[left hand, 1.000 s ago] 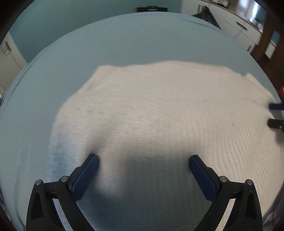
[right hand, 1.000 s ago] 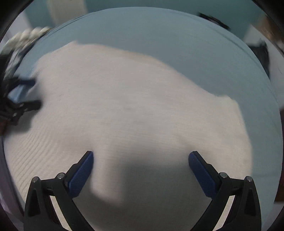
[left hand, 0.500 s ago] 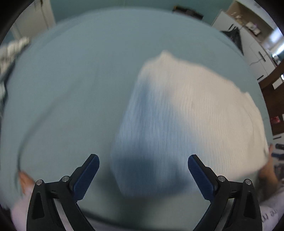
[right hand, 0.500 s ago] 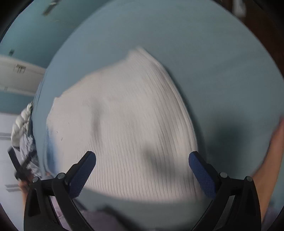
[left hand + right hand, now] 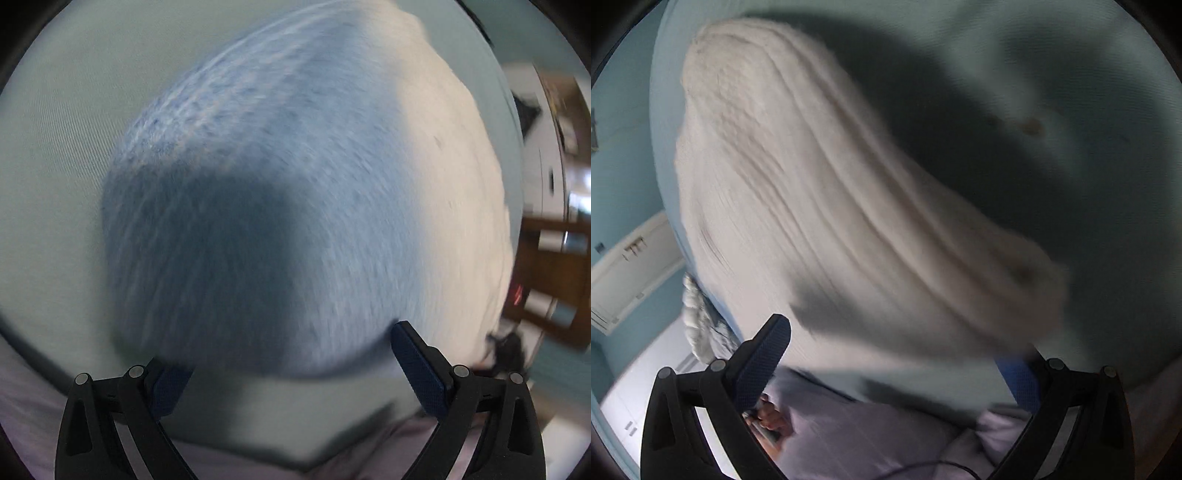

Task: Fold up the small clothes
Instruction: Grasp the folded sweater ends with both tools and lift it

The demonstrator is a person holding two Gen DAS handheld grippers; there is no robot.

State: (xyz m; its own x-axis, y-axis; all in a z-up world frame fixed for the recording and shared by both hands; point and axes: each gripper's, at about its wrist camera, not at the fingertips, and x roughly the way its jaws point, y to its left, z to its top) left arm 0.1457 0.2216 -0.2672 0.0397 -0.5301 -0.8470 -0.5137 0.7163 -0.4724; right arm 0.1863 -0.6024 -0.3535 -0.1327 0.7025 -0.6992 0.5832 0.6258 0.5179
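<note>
Since half a second ago, both cameras have been brought closer to the near edge.

Left wrist: the white knit garment (image 5: pixel 295 192) is seen flat on the blue table (image 5: pixel 48 184), directly ahead of the left gripper (image 5: pixel 291 369), which is spread wide and empty.

Right wrist: the garment's long axis is seen running away up-left from the right gripper (image 5: pixel 897 354), likewise wide open, nothing held. Neither gripper is clearly nearer.

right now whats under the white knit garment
The white knit garment lies on the light blue cloth surface, which shows all around it. Anything beneath the garment itself is covered.
</note>
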